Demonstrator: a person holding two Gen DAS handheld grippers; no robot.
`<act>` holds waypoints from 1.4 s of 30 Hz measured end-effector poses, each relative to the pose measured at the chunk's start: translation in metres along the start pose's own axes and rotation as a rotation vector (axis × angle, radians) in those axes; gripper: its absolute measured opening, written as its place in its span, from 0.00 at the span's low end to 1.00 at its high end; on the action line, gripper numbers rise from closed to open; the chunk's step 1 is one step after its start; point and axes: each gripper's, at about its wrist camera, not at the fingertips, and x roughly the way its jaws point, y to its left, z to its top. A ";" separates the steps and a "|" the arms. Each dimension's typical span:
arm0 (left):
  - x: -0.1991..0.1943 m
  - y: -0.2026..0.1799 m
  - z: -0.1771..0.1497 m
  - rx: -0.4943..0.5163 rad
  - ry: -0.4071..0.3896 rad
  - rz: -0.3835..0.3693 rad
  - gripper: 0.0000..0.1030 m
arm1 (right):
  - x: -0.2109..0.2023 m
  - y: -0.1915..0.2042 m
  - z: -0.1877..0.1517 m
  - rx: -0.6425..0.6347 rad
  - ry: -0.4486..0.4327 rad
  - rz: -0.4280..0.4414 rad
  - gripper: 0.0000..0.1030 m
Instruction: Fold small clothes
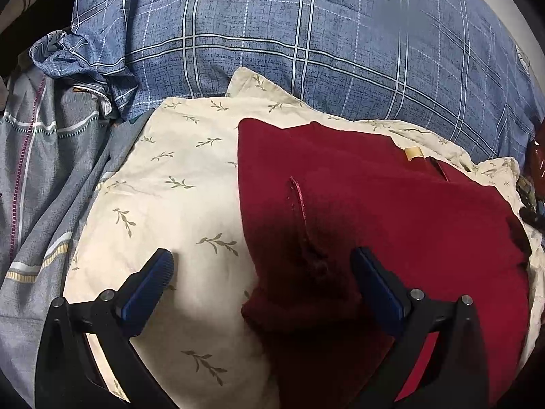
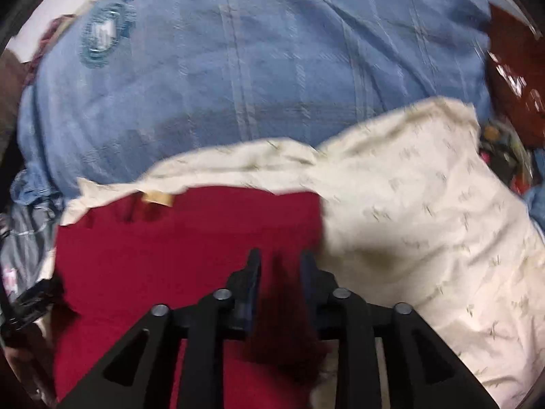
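My left tongs (image 1: 262, 266) are spread wide, empty, straddling the left edge of the dark red garment (image 1: 374, 204). It lies ahead and to their right on the cream leaf-print cloth (image 1: 177, 177), long axis running away from me toward the blue plaid bedding (image 1: 306, 51). My right tongs (image 2: 280, 266) are nearly closed, pinching a bunched fold of the garment's right edge.

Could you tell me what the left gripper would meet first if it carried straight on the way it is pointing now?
Most likely the red garment: the left gripper has its jaws wide open astride the garment's left edge, with the cream leaf-print cloth beside it. Depth is unclear, so it may touch both nearly together.
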 end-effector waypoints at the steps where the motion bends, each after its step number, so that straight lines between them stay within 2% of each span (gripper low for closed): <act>1: 0.000 0.000 0.000 0.001 -0.001 0.001 1.00 | 0.002 0.005 0.001 -0.011 0.003 0.011 0.29; 3: 0.000 0.000 0.000 0.000 -0.001 0.000 1.00 | 0.023 0.017 0.006 -0.044 0.035 0.030 0.27; 4: 0.000 0.000 0.000 0.000 0.000 -0.001 1.00 | 0.036 0.020 0.008 -0.055 0.062 0.014 0.27; 7: 0.001 0.000 0.001 0.002 0.006 -0.007 1.00 | 0.069 0.013 0.010 -0.069 0.086 -0.094 0.24; 8: 0.002 0.000 0.001 0.001 0.010 -0.010 1.00 | 0.075 0.004 0.011 -0.034 0.074 -0.100 0.24; 10: 0.003 0.000 0.001 0.002 0.016 -0.014 1.00 | 0.076 -0.012 0.012 0.069 0.074 -0.056 0.25; 11: 0.003 0.000 0.001 0.001 0.016 -0.015 1.00 | 0.071 -0.017 0.012 0.100 0.076 -0.047 0.25; 14: 0.002 0.001 0.001 0.002 0.015 -0.012 1.00 | 0.046 -0.014 0.005 0.074 0.083 -0.053 0.31; 16: 0.000 0.000 0.001 0.004 0.008 -0.006 1.00 | 0.021 -0.012 -0.008 0.053 0.064 -0.037 0.39; 18: -0.003 0.000 0.000 0.010 -0.001 0.003 1.00 | 0.007 -0.015 -0.029 0.042 0.082 -0.078 0.47; 20: -0.007 -0.002 -0.003 0.014 -0.009 0.008 1.00 | 0.017 -0.019 -0.043 0.019 0.143 -0.096 0.47; 23: -0.020 0.000 -0.010 -0.004 0.005 -0.028 1.00 | 0.000 -0.022 -0.047 0.038 0.121 -0.072 0.47; 25: -0.036 0.001 -0.024 -0.010 0.014 -0.047 1.00 | -0.027 -0.018 -0.046 0.044 0.088 -0.006 0.49; 26: -0.041 0.000 -0.029 -0.006 0.016 -0.040 1.00 | -0.045 -0.015 -0.050 0.024 0.065 0.029 0.52; 28: -0.057 -0.005 -0.045 0.035 0.017 0.004 1.00 | -0.069 -0.009 -0.060 -0.008 0.046 0.042 0.70; 32: -0.084 -0.008 -0.065 0.046 -0.002 0.015 1.00 | -0.112 -0.007 -0.090 -0.027 0.044 0.111 0.71; 37: -0.117 -0.016 -0.091 0.066 -0.018 -0.002 1.00 | -0.148 -0.003 -0.130 -0.031 0.048 0.154 0.72; 42: -0.137 -0.018 -0.113 0.086 -0.012 -0.041 1.00 | -0.155 -0.003 -0.166 -0.054 0.112 0.165 0.72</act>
